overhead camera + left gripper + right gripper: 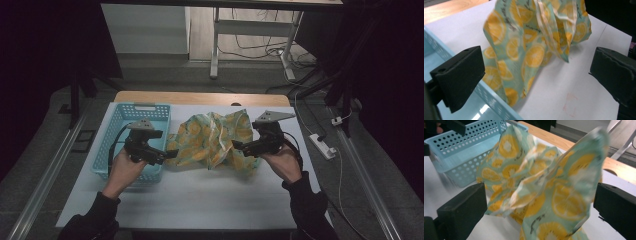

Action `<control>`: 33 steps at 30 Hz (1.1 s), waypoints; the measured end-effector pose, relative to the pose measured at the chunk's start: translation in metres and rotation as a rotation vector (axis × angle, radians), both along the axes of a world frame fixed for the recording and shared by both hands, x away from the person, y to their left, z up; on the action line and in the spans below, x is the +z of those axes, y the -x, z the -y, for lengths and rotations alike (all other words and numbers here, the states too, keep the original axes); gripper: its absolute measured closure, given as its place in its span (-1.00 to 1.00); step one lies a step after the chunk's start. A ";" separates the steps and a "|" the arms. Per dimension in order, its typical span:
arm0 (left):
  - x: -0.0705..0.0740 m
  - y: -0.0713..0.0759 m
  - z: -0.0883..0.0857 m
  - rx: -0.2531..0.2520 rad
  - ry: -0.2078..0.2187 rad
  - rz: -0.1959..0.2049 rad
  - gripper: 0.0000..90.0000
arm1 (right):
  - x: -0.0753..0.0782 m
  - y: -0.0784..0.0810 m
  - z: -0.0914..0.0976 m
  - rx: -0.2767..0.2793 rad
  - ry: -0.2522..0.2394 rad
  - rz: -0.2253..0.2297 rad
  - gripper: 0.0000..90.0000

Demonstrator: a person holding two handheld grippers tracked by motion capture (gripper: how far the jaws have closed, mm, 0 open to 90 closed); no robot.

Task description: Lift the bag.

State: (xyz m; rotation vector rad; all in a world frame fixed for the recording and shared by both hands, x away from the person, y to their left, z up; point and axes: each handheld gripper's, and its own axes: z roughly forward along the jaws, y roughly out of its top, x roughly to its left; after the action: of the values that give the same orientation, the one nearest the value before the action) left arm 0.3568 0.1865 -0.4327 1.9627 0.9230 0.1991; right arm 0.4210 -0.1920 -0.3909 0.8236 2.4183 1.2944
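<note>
While both grippers, left gripper [171,153] and right gripper [239,146], stood released beside the crumpled lemon-print cloth [215,140] lying next to the blue basket [116,131], I judged pinching opposite edges cleanly wisest.

A cloth bag [215,140], pale green with a yellow lemon-slice print and cream straps, lies crumpled and partly heaped up just beside the light blue basket [120,120], on the side facing the basket's long wall. Its near edge touches that wall. Folds stand up loosely from the heap.
</note>
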 end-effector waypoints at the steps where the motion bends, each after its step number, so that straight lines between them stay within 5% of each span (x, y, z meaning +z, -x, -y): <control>1: -0.002 0.001 -0.001 0.004 0.000 0.000 -1.00 | -0.003 0.000 0.001 -0.003 0.001 -0.005 -1.00; 7: -0.017 0.015 -0.006 0.037 -0.014 -0.011 -1.00 | -0.016 0.006 0.010 -0.051 -0.004 0.003 -1.00; 12: -0.027 0.028 -0.010 0.054 -0.028 -0.016 -1.00 | -0.027 0.013 0.017 -0.102 0.005 0.052 -1.00; 20: -0.036 0.050 -0.017 0.068 -0.028 -0.026 -1.00 | -0.036 0.027 0.020 -0.065 0.050 0.056 -1.00; 33: -0.042 0.093 -0.034 0.101 0.023 -0.028 -1.00 | -0.042 0.050 0.035 -0.080 0.035 0.037 -1.00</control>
State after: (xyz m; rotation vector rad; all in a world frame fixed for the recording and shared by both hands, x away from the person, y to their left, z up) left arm 0.2640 0.2205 -0.4747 1.9033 1.0396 0.2183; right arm 0.3706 -0.2273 -0.4332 0.8693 2.3472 1.2240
